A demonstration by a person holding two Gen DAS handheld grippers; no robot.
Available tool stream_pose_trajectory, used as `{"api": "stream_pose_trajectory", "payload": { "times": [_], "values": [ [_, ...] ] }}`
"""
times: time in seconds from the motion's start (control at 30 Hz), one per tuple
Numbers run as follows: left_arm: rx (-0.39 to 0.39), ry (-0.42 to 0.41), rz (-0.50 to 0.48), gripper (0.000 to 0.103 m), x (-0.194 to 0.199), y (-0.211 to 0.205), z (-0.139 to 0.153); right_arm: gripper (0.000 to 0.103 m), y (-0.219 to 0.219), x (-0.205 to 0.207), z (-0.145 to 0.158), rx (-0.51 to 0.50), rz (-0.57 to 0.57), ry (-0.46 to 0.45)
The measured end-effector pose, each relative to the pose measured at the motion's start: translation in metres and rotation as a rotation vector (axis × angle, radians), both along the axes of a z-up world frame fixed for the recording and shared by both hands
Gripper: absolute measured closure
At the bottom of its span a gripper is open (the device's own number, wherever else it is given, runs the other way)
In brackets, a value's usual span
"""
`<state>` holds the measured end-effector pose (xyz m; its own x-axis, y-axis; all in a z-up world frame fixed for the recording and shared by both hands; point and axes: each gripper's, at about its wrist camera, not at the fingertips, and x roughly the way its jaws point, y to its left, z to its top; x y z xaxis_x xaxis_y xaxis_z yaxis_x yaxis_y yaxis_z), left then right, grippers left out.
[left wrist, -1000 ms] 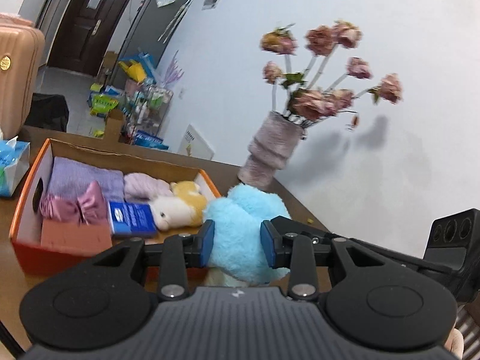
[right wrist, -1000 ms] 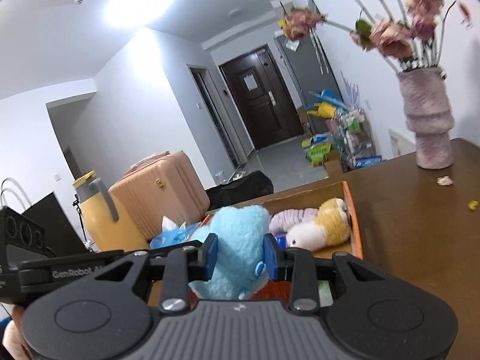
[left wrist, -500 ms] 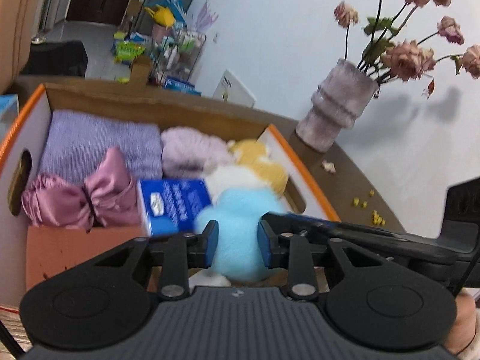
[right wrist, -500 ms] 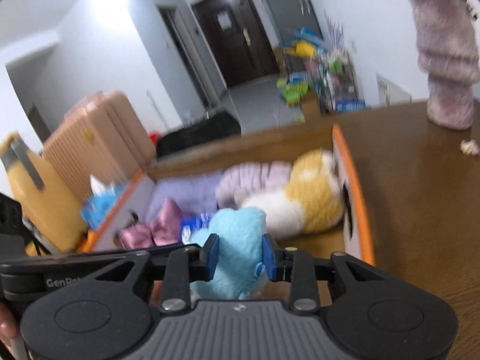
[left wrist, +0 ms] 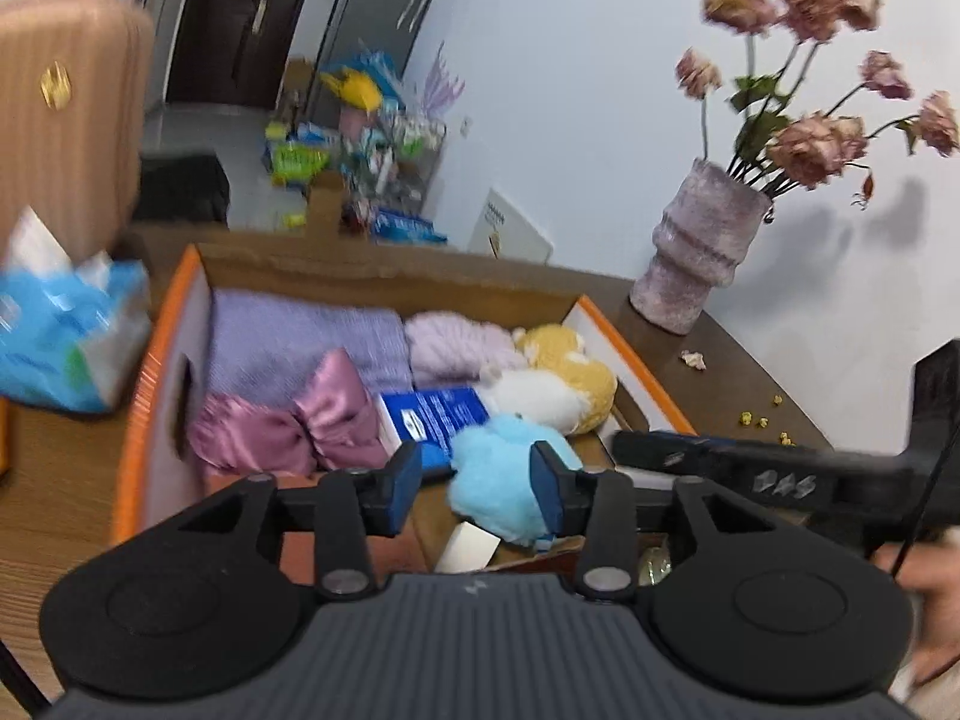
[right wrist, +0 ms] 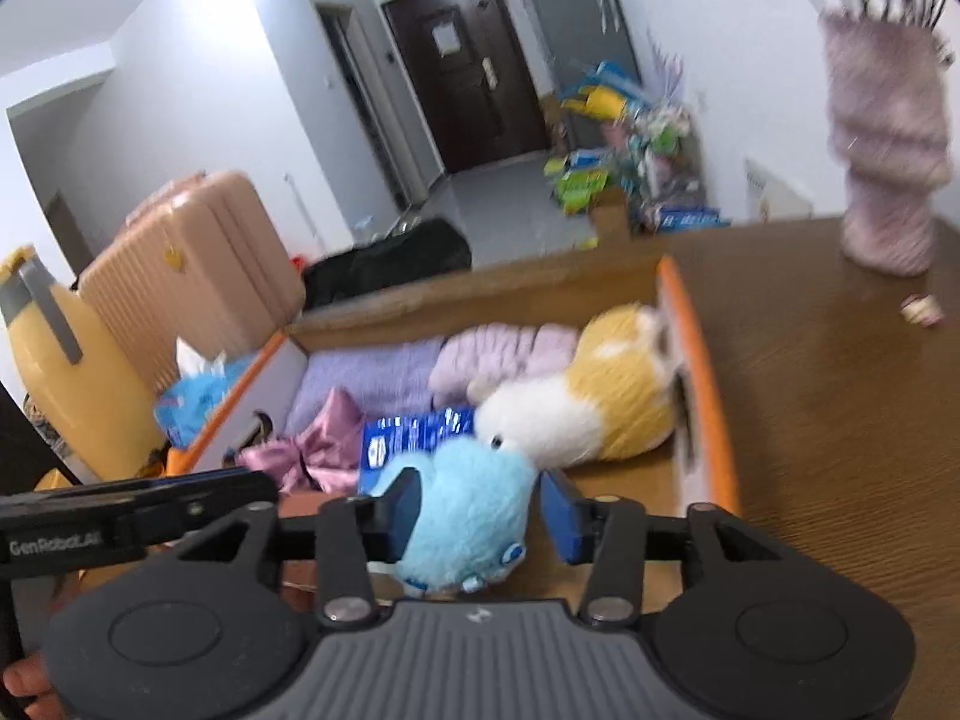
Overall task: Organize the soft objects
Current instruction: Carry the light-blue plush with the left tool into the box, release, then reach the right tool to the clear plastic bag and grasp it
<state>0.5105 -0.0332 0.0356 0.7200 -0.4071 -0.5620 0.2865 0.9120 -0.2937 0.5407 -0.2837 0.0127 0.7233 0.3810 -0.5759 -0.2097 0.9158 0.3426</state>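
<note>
Both grippers, left gripper (left wrist: 474, 483) and right gripper (right wrist: 480, 510), are opening off the light, squashy blue plush (left wrist: 510, 480), best pinched mid-body.

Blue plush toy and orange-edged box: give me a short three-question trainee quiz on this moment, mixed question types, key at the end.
1. True or false: the blue plush toy lies between the fingers of both the left hand-held gripper and the right hand-held gripper.
2. Which item sits in the box directly left of the blue packet in the left wrist view? A) pink satin bow B) a green ball C) a red mug
3. Fill in: the vase of dried flowers stands on the ____, outside the box.

Key
1. True; both sets of jaws are opening, with a gap showing beside the toy.
2. A
3. table
</note>
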Motion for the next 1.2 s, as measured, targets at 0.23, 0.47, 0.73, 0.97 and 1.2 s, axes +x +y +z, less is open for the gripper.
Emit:
{"api": "stream_pose_trajectory", "payload": {
  "times": [0.23,0.47,0.73,0.97,1.2],
  "values": [
    [0.110,-0.130,0.064,0.041,-0.067,0.012,0.049,0.048,-0.031,-0.071,0.068,-0.057,-0.042,-0.140],
    [0.127,-0.202,0.084,0.032,-0.131,0.015,0.080,0.043,-0.046,-0.135,0.106,-0.080,-0.056,-0.216],
    [0.176,-0.323,0.103,0.024,-0.206,0.007,0.098,0.037,-0.042,-0.201,0.130,-0.098,-0.024,-0.294],
    [0.240,-0.380,0.171,0.015,-0.292,0.007,0.057,0.030,-0.035,-0.292,0.110,-0.112,-0.024,-0.390],
    [0.191,-0.293,0.185,0.009,-0.378,0.028,0.004,0.027,-0.028,-0.387,0.050,-0.107,0.006,-0.349]
  ]
}}
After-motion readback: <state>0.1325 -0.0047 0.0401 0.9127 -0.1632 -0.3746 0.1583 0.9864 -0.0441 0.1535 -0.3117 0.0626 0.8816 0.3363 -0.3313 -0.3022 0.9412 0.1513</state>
